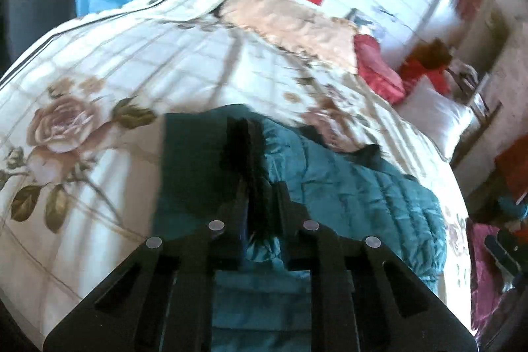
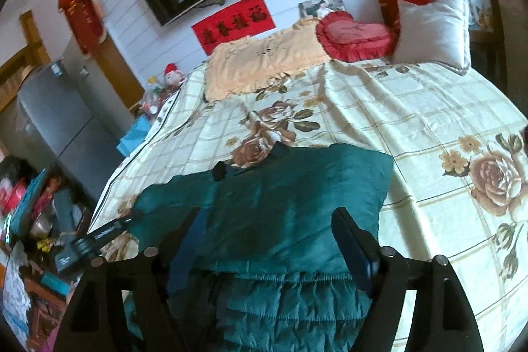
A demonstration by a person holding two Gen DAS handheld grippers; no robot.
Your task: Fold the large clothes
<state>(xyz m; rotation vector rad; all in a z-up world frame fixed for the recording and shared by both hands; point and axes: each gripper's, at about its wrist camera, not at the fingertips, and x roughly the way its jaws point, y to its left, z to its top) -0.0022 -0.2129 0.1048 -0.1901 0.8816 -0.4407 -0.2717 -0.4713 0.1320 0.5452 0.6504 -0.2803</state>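
A large teal quilted jacket [image 1: 356,193] lies on the floral bedspread [image 1: 132,81], partly folded. My left gripper [image 1: 260,190] is shut on a raised fold of the jacket with a black furry trim [image 1: 244,147] between its fingers. In the right wrist view the jacket [image 2: 264,213] lies flat under my right gripper [image 2: 264,220], whose jaws stand wide apart above it with nothing between them. The left gripper [image 2: 99,236] shows there at the jacket's left edge.
The bedspread [image 2: 396,108] covers the bed. A beige blanket [image 2: 260,58], a red heart cushion [image 2: 353,35] and a white pillow [image 2: 432,28] lie at the far end. A fridge [image 2: 56,114] and clutter [image 2: 29,213] stand left of the bed.
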